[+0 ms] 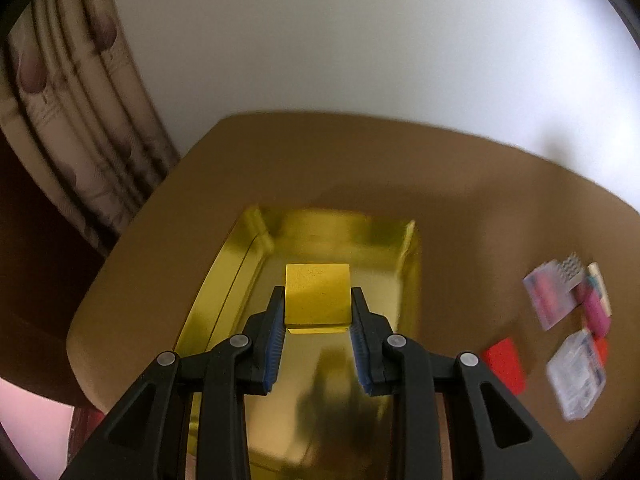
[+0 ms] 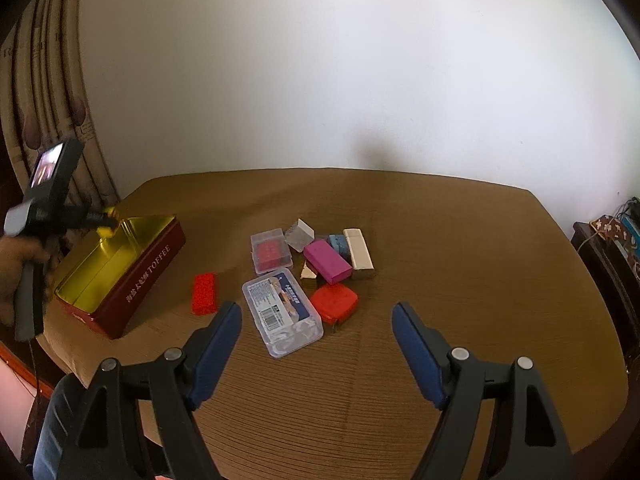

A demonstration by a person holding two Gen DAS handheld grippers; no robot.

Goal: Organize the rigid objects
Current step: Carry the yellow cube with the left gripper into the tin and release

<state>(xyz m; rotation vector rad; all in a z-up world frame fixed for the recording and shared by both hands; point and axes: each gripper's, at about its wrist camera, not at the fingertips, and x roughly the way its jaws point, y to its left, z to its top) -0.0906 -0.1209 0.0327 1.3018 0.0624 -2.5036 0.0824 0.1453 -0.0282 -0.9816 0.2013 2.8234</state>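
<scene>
Bench (image 2: 400,208), covered in brown ribbed cloth, fills most of both views; white wall behind it, patterned curtain (image 2: 48,92) at the left.

Next in size, the tin (image 2: 152,264): red outside, "TOFFEE" lettered on its long side, gold inside, lid off. It sits at the left end of the bench, well apart from the loose items.

We hold the left tool (image 1: 318,296) over the open tin (image 1: 236,276), pointed down into it. Its pads are clamped on a yellow block (image 1: 316,292), one pad on each side face. The block hangs above the gold floor; we cannot tell whether it touches. In the right wrist view the left tool (image 2: 105,219) shows at the tin's far corner, a hand (image 2: 16,264) on its grip.

Right tool (image 2: 318,320) hovers over the near bench, fingers wide apart, nothing between them.

Loose items cluster at mid-bench. Nearest us, a clear plastic box (image 2: 282,312) with a printed label. Touching its right corner, a red square case (image 2: 334,302). Behind these, a magenta block (image 2: 328,260), a cream block (image 2: 359,254) beside it, a blue piece (image 2: 338,243) between the two. A smaller clear box (image 2: 270,254) with red contents lies to the left, a grey-white block (image 2: 299,234) just behind it. A small cream wedge (image 2: 309,271) sits by the magenta block.

A red textured block (image 2: 205,293) lies alone, between tin and cluster.
</scene>
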